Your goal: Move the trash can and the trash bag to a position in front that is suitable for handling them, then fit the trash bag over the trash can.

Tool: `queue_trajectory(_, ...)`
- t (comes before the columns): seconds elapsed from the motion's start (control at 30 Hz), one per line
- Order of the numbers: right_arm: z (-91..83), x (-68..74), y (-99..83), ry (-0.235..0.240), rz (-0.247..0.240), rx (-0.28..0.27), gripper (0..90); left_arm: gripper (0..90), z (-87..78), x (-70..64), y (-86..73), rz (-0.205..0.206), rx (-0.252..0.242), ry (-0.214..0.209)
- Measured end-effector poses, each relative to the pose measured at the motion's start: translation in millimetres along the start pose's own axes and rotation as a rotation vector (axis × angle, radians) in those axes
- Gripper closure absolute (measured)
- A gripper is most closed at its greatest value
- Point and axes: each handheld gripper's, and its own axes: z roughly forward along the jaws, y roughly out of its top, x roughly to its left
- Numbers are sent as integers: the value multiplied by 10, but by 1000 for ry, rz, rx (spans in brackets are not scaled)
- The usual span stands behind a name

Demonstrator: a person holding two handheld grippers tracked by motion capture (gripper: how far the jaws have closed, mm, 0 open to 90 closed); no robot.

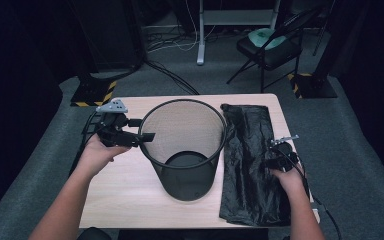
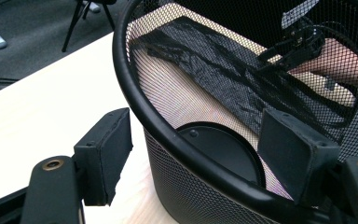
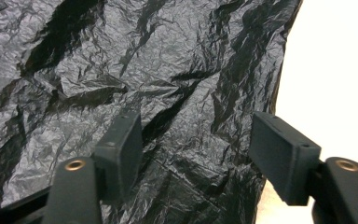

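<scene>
Mesh bin (image 1: 185, 150) stood upright mid-table (image 1: 125, 200), w/ black bag (image 1: 250, 165) lying flat just to its right. Left gripper (image 1: 147, 131) sat w/ jaws spread either side of bin rim, not clamped. Right gripper (image 1: 275, 159) hovered over bag near its right edge, jaws apart, holding nothing.

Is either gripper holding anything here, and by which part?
Nothing is clamped. The left gripper straddles the mesh bin's rim, jaws open; the right gripper hovers open over the black bag.

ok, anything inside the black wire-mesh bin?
Nothing loose: the black wire-mesh bin shows just its solid black round base. The tabletop beneath that base is covered.
</scene>
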Motion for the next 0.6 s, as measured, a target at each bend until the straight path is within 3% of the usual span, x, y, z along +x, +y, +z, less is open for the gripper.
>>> queue_trajectory(0.33,9,-71,132,-17,11,-20,276,257,-22,10,18,5,2,6)
queue_trajectory(0.6,166,-58,249,1,20,2,146,257,0,26,22,7,18,7)
